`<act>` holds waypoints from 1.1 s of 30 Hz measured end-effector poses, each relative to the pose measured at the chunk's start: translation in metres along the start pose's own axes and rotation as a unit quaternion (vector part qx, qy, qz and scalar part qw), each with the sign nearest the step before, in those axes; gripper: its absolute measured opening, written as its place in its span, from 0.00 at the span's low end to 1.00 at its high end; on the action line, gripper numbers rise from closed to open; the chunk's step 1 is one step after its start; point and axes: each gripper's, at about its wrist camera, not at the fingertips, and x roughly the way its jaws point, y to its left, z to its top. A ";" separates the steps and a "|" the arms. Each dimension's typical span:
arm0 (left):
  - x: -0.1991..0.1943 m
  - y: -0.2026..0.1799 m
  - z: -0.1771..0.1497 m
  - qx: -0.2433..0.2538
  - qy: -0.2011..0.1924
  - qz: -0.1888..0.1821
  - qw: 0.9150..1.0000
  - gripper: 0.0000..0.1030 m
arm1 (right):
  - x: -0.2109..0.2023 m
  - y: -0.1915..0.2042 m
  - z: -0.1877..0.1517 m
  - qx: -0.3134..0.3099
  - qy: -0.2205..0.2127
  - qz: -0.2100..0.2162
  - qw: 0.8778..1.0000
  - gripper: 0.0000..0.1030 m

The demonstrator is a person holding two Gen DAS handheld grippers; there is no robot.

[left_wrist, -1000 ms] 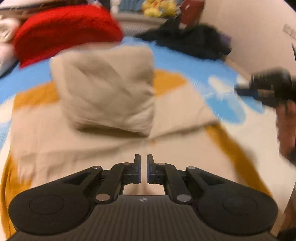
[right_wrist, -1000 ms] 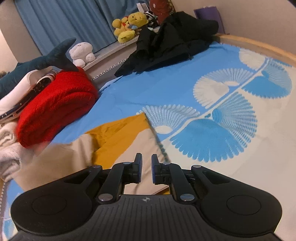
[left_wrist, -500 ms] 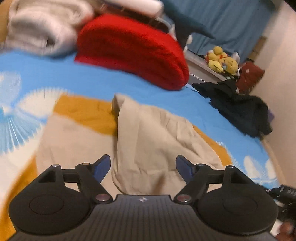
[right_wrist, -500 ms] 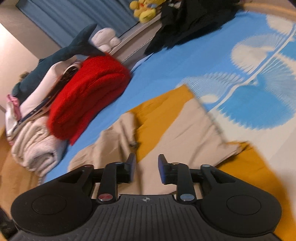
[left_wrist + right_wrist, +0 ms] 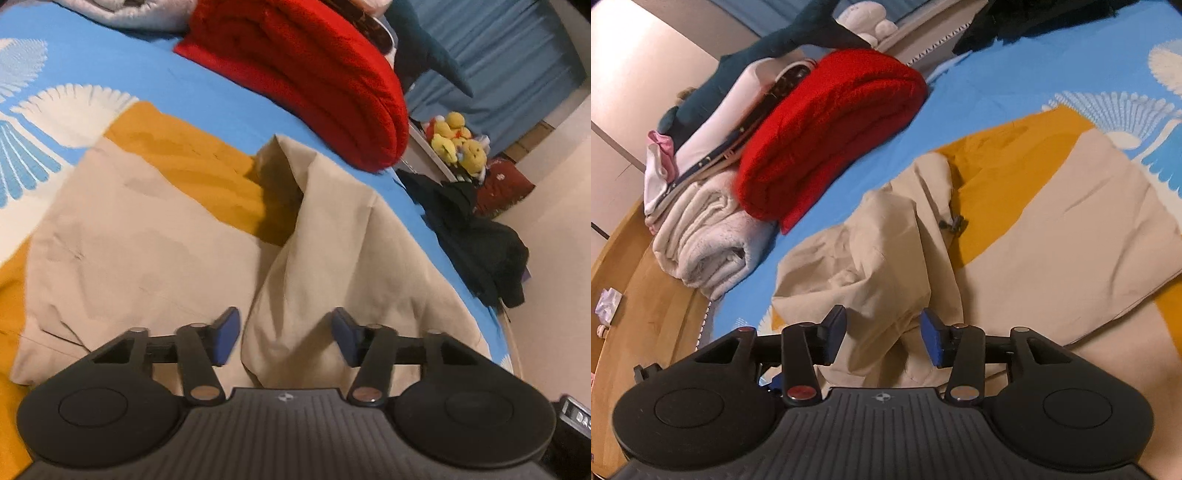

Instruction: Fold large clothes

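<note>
On the blue bedspread (image 5: 229, 99) lies the beige-and-mustard garment (image 5: 122, 251), its bunched fold between the closing left gripper (image 5: 284, 338) and opening right gripper (image 5: 882, 338), neither pinching, red blanket (image 5: 827, 136) beyond.

Home bedroom, bed w/ blue patterned sheet (image 5: 110, 62), folded red blanket (image 5: 831, 129), plush toys (image 5: 458, 140), blue curtains (image 5: 517, 55)

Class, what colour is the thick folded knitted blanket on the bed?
Bright red; clearest in the right wrist view.
</note>
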 end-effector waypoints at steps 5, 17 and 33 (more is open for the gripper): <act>0.011 0.004 -0.003 0.001 0.025 -0.037 0.999 0.03 | 0.014 0.003 -0.006 -0.001 0.008 0.023 1.000 0.46; 0.011 0.018 -0.028 -0.024 0.144 0.065 0.987 0.06 | 0.044 0.000 -0.036 -0.038 0.067 -0.143 0.987 0.00; 0.011 -0.044 -0.054 0.180 0.105 0.089 0.974 0.20 | 0.027 -0.013 -0.020 0.009 -0.005 -0.123 0.992 0.05</act>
